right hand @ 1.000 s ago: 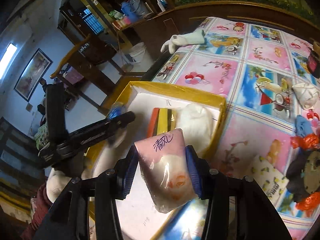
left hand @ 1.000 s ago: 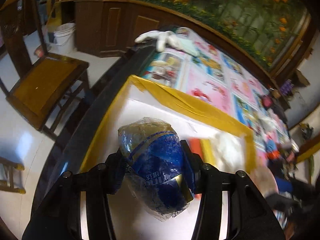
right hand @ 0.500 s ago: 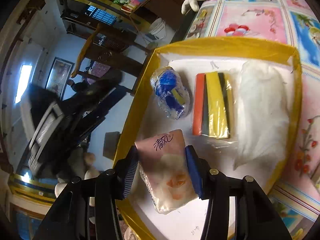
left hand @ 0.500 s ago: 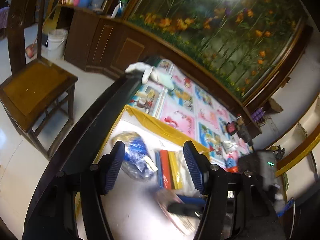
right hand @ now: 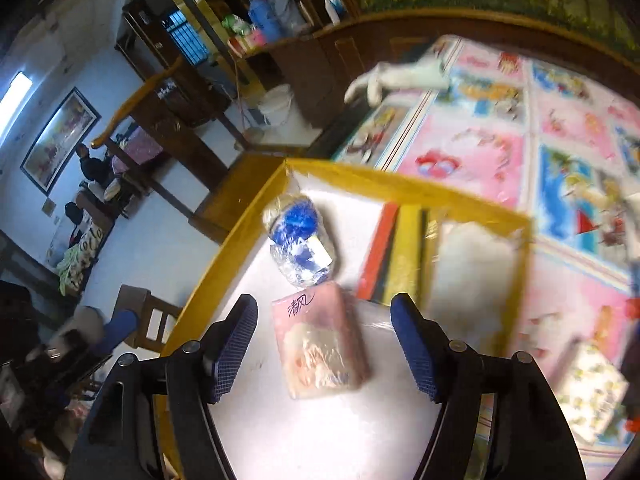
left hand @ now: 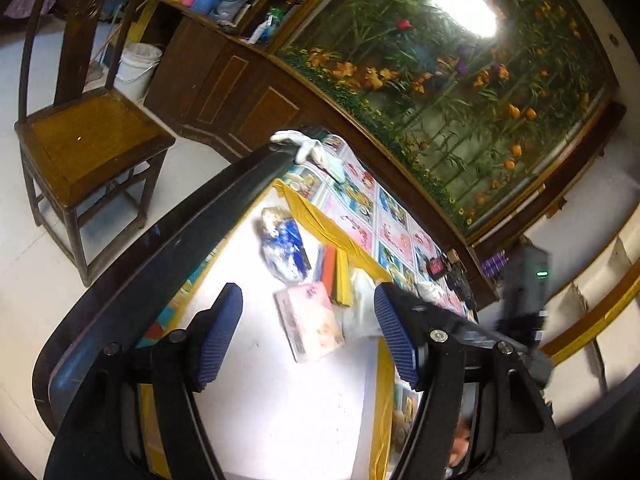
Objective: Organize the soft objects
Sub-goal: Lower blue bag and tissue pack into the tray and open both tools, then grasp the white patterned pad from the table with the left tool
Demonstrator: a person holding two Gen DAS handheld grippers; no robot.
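Observation:
A white tray with a yellow rim (right hand: 404, 188) (left hand: 320, 216) lies on the table. In it lie a blue and white wrapped bundle (right hand: 302, 244) (left hand: 284, 248), a pink tissue pack (right hand: 320, 344) (left hand: 310, 326), a red and yellow pack (right hand: 400, 260) (left hand: 336, 276) and a white fluffy bag (right hand: 476, 272) (left hand: 364, 304). My right gripper (right hand: 324, 348) is open, its jaws either side of the tissue pack and just above it. My left gripper (left hand: 308, 332) is open and empty, higher above the tray.
A flowered tablecloth (right hand: 560, 148) covers the table. A white glove (right hand: 400, 76) (left hand: 316, 148) lies at its far corner. A patterned pack (right hand: 592, 396) lies right of the tray. A wooden chair (left hand: 88, 136) stands left of the table's dark edge (left hand: 192, 224).
My left gripper let go of the blue bundle in the tray and rose away. My right gripper set the pink tissue pack down in the tray and opened.

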